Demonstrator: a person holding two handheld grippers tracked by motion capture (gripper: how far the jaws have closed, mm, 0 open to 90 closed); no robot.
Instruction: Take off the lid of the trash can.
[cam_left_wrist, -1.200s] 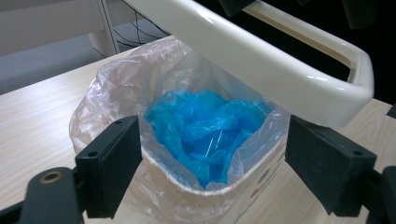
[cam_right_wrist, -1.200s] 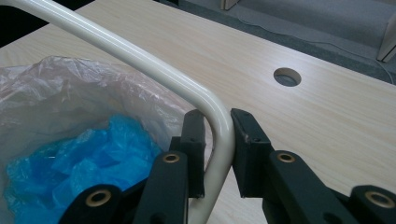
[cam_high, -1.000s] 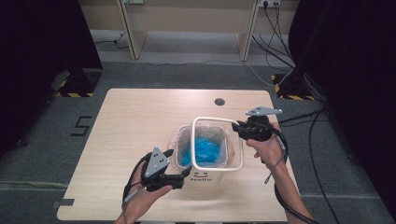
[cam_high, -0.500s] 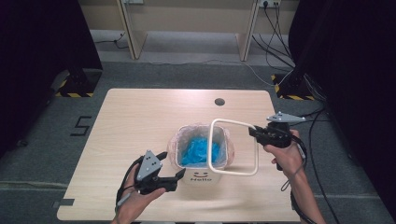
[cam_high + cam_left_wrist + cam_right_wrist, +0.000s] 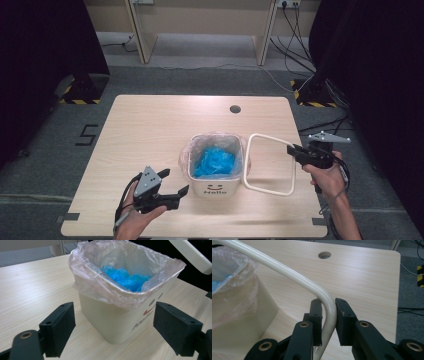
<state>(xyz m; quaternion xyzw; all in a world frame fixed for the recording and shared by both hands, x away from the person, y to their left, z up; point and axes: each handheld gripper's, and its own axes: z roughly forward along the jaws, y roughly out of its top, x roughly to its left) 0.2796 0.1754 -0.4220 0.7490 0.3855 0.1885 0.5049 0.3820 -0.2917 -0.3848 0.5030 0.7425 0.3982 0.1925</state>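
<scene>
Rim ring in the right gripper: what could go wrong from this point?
The right gripper pinches the cream rim ring at one corner only, so the ring could twist or slip out. Its near edge hangs close to the bin and might snag the loose bag liner. The open left gripper is not steadying the bin.

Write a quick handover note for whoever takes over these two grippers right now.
Right gripper: shut on the cream rim frame, held off the bin, to its right.
Left gripper: open, jaws either side of the bin, not touching.
Bin stands mid-table, clear liner folded over its rim, blue waste inside.
Done: frame is off.
Left: probably set the frame down and lift the liner out.
</scene>
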